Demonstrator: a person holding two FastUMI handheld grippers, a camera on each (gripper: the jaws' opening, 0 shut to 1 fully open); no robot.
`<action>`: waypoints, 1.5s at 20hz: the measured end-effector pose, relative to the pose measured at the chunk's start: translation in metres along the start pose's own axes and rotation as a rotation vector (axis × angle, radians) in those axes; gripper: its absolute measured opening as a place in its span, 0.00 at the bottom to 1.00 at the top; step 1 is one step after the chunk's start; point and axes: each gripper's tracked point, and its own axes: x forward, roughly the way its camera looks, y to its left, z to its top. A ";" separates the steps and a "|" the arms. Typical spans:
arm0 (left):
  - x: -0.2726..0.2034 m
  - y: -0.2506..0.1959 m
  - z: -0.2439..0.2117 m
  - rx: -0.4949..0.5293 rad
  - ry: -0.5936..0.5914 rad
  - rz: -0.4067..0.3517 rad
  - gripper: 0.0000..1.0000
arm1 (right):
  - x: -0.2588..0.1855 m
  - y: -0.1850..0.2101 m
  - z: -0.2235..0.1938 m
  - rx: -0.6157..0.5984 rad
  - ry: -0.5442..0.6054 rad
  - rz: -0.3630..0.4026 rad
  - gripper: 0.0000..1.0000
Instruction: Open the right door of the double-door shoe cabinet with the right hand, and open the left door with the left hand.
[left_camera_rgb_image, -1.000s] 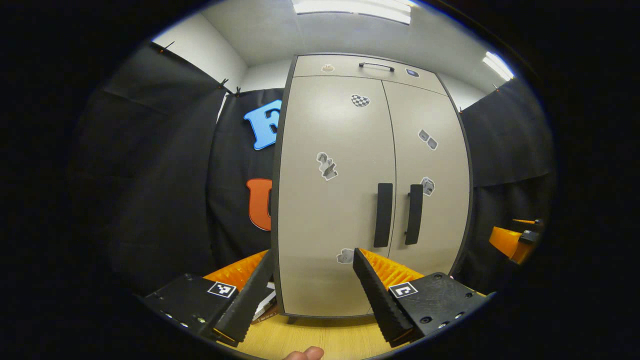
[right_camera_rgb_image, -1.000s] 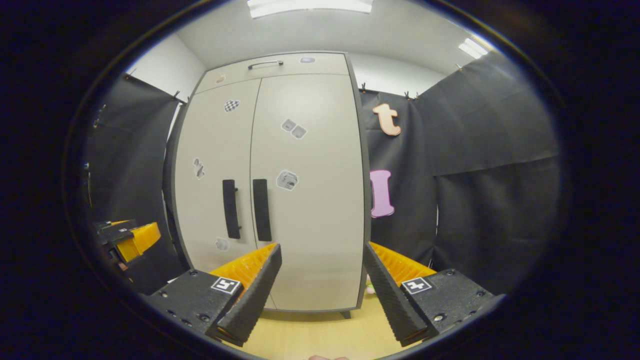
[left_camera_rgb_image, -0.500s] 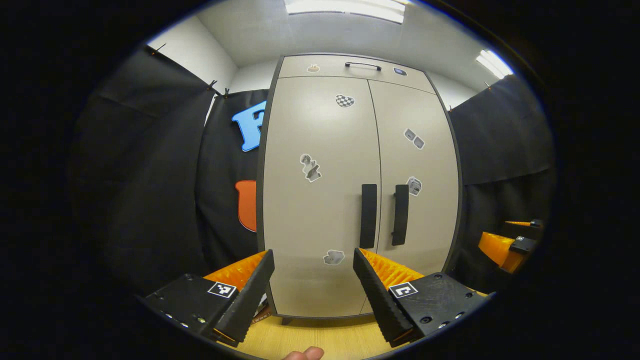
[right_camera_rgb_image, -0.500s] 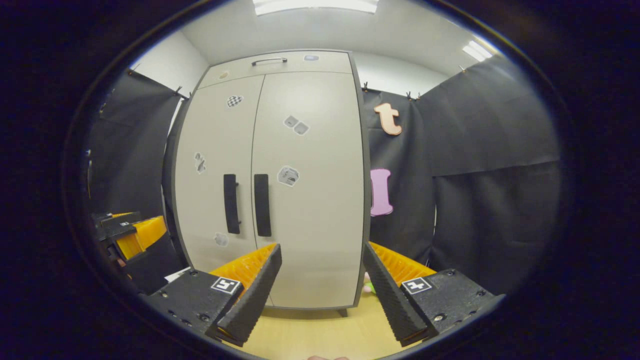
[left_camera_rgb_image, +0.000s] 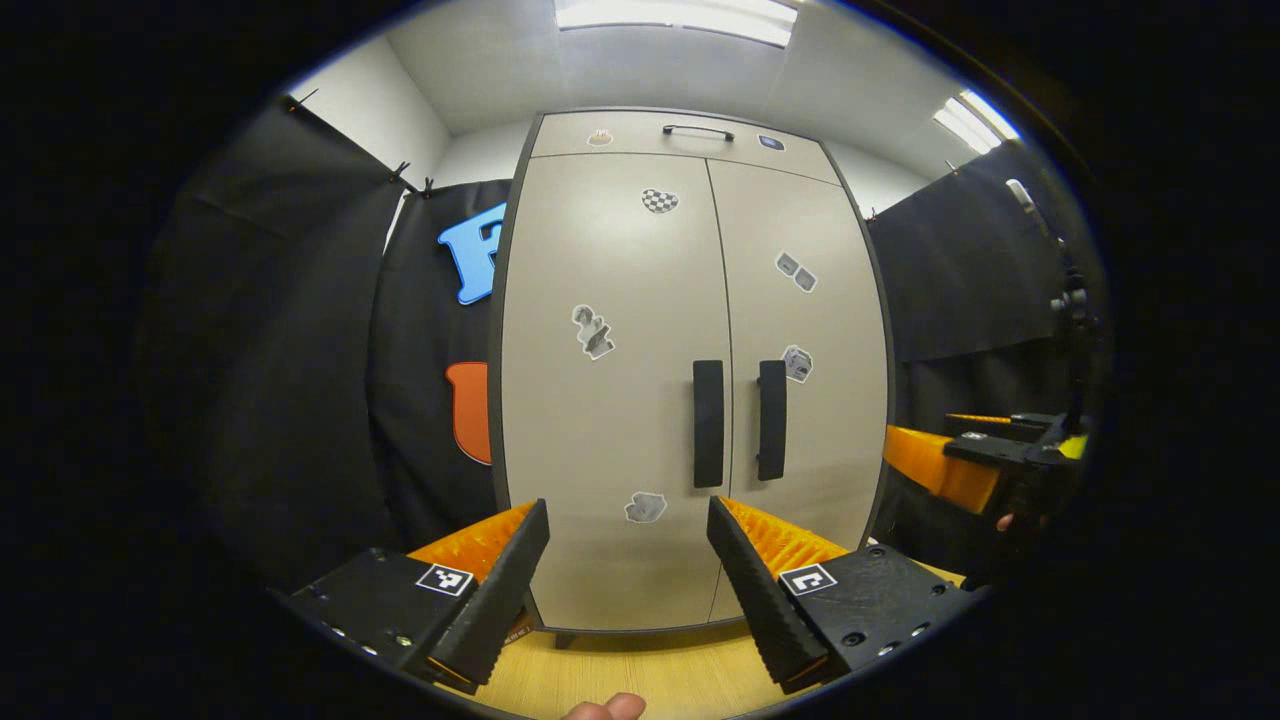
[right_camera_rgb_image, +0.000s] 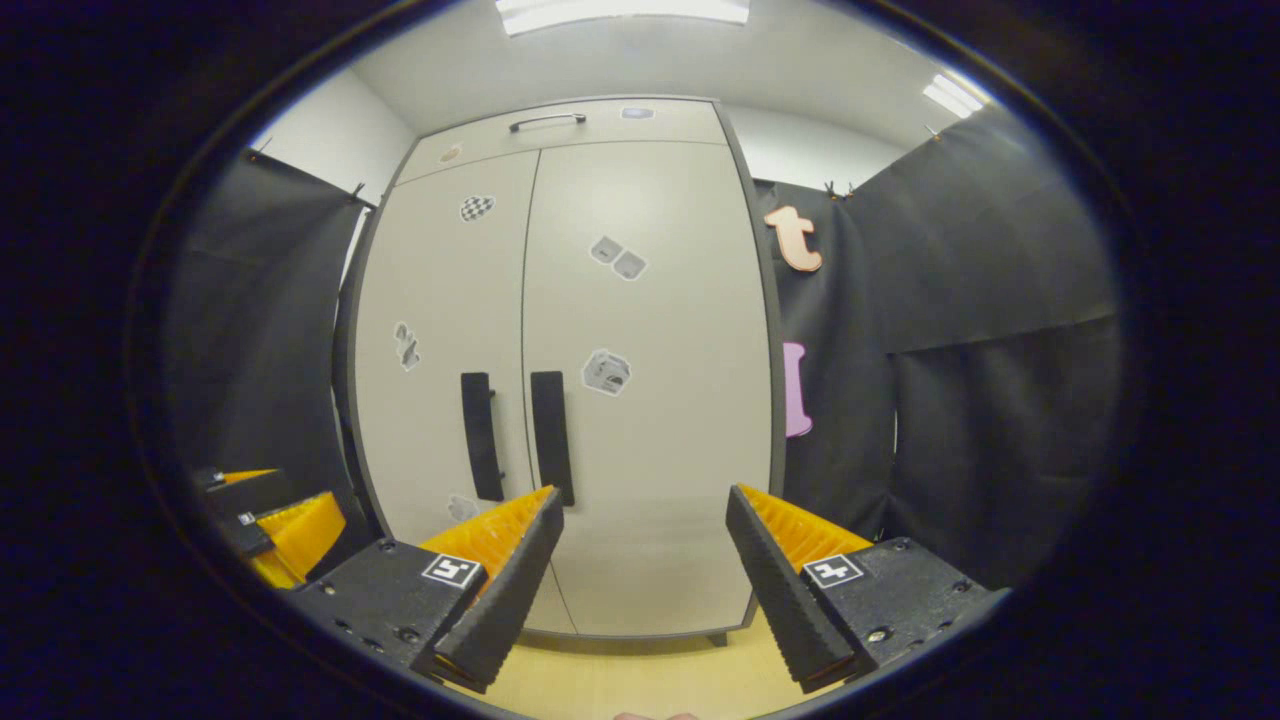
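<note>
A tall beige double-door shoe cabinet (left_camera_rgb_image: 620, 420) stands ahead with both doors closed. Two black vertical handles sit side by side at the middle seam: the left door handle (left_camera_rgb_image: 708, 423) and the right door handle (left_camera_rgb_image: 771, 420). In the right gripper view the same cabinet (right_camera_rgb_image: 660, 450) shows its left handle (right_camera_rgb_image: 482, 436) and right handle (right_camera_rgb_image: 551, 438). My left gripper (left_camera_rgb_image: 628, 560) is open, low in front of the left door, well short of it. My right gripper (right_camera_rgb_image: 645, 550) is open, facing the right door from a distance. The right gripper (left_camera_rgb_image: 975, 465) also appears at the right edge of the left gripper view.
Black cloth walls flank the cabinet on both sides. A drawer with a small handle (left_camera_rgb_image: 697, 130) tops the cabinet. Light wood floor (left_camera_rgb_image: 660, 675) runs under the cabinet's short legs. Small stickers dot both doors.
The cabinet has slid leftward in the left gripper view and rightward in the right gripper view, where it also looks larger. The right gripper has come further into the left gripper view.
</note>
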 end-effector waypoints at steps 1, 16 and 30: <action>-0.002 0.002 -0.002 0.001 0.002 0.005 0.96 | 0.013 0.010 0.005 0.006 -0.007 0.017 1.00; -0.013 0.040 -0.021 -0.030 0.037 0.057 0.96 | 0.135 0.061 -0.011 -0.013 0.068 0.038 1.00; -0.009 0.049 -0.024 -0.028 0.038 0.062 0.96 | 0.144 0.072 -0.013 -0.054 0.064 0.059 0.32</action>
